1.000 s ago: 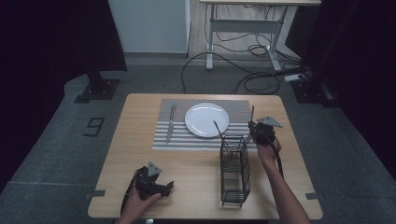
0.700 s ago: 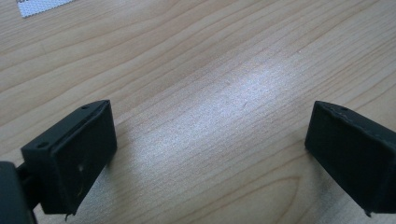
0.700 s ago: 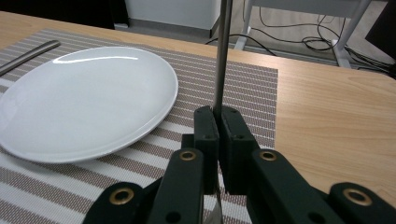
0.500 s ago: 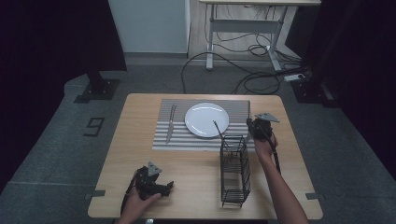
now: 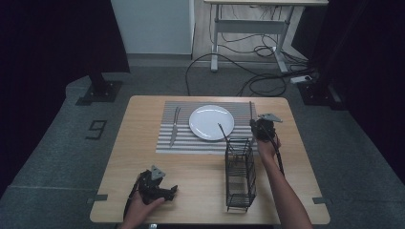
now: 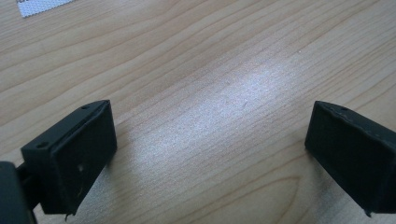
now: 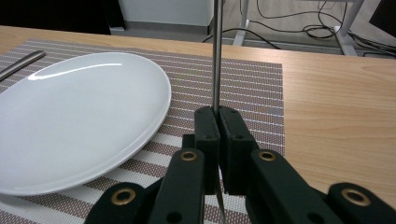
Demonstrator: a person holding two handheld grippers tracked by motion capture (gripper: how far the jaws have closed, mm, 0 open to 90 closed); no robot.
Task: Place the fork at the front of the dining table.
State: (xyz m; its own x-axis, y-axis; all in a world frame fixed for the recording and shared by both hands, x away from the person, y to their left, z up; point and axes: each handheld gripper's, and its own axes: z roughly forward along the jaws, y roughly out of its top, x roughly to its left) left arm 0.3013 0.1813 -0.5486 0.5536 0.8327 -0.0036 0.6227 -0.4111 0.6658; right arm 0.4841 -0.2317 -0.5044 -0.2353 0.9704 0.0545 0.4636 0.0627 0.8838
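Left claw (image 5: 165, 191) rests low at the near left of the surface (image 5: 143, 143), jaws spread wide over bare wood with nothing between them. On the striped placemat (image 5: 184, 143) lie a knife (image 5: 175, 126) and a white plate (image 5: 211, 122). A wire rack (image 5: 239, 172) stands nearer the person. Right claw (image 7: 217, 122), over the placemat's right edge just beside the plate, is clamped on a thin metal utensil (image 7: 217, 51) (held upright; its kind cannot be told).
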